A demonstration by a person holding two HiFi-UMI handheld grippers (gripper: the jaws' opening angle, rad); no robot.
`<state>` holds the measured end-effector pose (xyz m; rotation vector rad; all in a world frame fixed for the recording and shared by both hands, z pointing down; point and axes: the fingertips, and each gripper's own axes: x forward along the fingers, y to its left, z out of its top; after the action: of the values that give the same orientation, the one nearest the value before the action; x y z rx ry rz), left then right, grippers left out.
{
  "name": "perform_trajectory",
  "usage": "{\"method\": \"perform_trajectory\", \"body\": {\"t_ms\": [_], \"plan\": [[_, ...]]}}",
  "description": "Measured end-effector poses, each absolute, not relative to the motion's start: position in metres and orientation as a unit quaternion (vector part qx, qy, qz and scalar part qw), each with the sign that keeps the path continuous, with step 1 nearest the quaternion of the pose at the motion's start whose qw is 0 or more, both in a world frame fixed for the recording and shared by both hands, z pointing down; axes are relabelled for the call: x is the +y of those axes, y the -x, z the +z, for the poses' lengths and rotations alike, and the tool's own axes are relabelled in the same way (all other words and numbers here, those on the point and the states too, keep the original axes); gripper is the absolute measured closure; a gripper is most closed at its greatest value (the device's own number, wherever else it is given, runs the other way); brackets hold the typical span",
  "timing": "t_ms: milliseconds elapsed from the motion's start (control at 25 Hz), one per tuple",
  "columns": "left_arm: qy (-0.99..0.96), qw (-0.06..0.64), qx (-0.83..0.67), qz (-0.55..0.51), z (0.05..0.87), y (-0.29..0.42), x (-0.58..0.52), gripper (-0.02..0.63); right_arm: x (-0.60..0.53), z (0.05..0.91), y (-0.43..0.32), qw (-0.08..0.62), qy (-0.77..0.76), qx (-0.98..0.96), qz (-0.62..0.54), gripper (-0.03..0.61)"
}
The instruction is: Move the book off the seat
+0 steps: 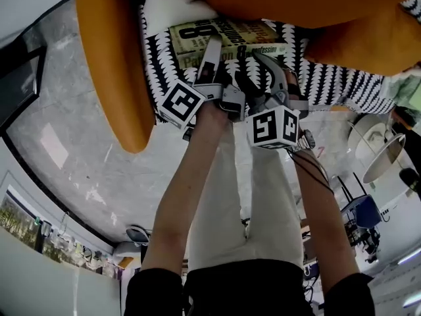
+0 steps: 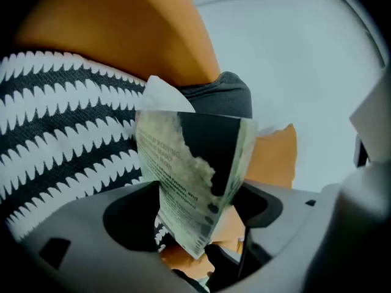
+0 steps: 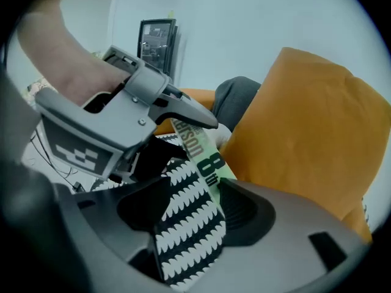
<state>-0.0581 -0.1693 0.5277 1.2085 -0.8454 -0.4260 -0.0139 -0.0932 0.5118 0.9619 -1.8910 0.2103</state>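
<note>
Both left gripper (image 2: 195, 212) and right gripper (image 3: 189, 209) straddle, jaws apart, the near edge of the textbook (image 1: 223, 38) at the back of the seat (image 1: 329, 78); it looks stiff and heavy, best clamped there.

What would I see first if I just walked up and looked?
The big orange armchair, with its black-and-white zigzag seat, fills the top of the head view. A green book rests at the back of the seat, and the left gripper and right gripper, both open, reach in at it.
</note>
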Motion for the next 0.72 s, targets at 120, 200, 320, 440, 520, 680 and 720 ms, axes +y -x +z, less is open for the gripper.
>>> {"method": "perform_trajectory", "body": {"t_ms": [120,200,320,440,520,680,720], "plan": [[-0.552,0.726,-0.376,-0.167,0.533,0.057,-0.171,0.250,-0.094,0.512,0.013,0.476,-0.395,-0.780,0.097,0.337],[-0.553,0.727,-0.377,-0.155,0.536,0.057,-0.172,0.250,-0.092,0.513,0.011,0.468,-0.396,-0.783,0.110,0.337],[-0.552,0.722,-0.398,-0.126,0.541,0.064,-0.164,0.266,-0.083,0.512,0.011,0.451,-0.405,-0.784,0.136,0.337],[-0.518,0.730,-0.432,-0.113,0.555,0.080,-0.150,0.323,-0.074,0.507,0.012,0.438,-0.417,-0.782,0.153,0.339],[-0.478,0.740,-0.457,-0.119,0.573,0.096,-0.142,0.400,-0.067,0.502,0.012,0.434,-0.425,-0.778,0.161,0.339],[-0.483,0.735,-0.460,-0.125,0.595,0.106,-0.141,0.437,-0.057,0.491,0.005,0.419,-0.446,-0.771,0.173,0.341],[-0.490,0.733,-0.454,-0.125,0.598,0.104,-0.141,0.440,-0.057,0.488,0.000,0.412,-0.454,-0.771,0.174,0.347]]}}
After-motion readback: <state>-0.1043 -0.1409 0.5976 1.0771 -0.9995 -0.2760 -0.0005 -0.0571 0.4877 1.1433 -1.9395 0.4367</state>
